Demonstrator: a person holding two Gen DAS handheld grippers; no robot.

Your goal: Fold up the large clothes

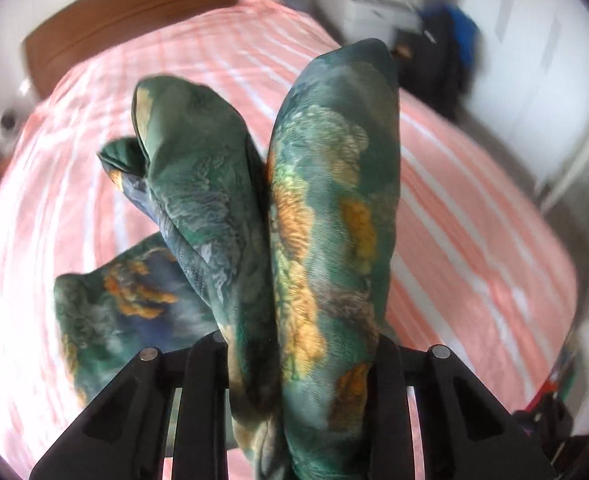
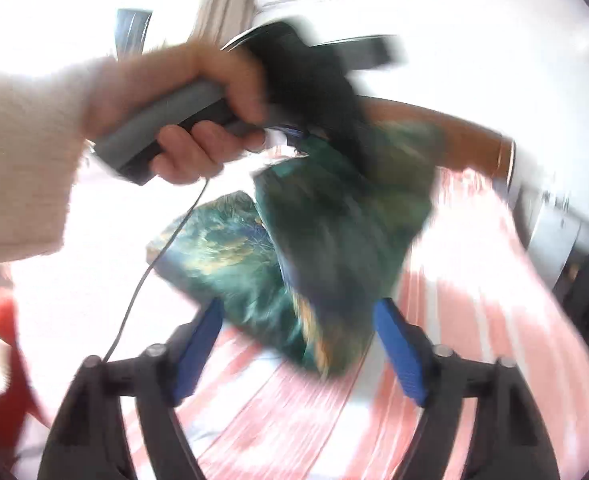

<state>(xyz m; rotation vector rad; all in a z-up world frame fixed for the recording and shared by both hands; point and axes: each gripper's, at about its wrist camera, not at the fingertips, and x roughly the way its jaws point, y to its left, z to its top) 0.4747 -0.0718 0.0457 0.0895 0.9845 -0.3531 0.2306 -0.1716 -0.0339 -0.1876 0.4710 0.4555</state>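
A large green garment (image 1: 314, 216) with orange and blue print hangs bunched from my left gripper (image 1: 294, 364), which is shut on it above the bed. Its folds hide the fingertips. A lower part of the garment (image 1: 126, 304) droops toward the bedspread. In the right wrist view the same garment (image 2: 334, 240) hangs from the left gripper (image 2: 334, 120), held by a hand (image 2: 198, 120) in a cream sleeve. My right gripper (image 2: 296, 340) is open and empty, its blue pads (image 2: 400, 356) just below the hanging cloth. The view is blurred.
The bed has a pink and white striped cover (image 1: 474, 240) and a wooden headboard (image 1: 142, 12). A dark bag with blue cloth (image 1: 446, 48) and white furniture (image 1: 366, 12) stand beside the bed. A thin cable (image 2: 154, 260) hangs from the left gripper's handle.
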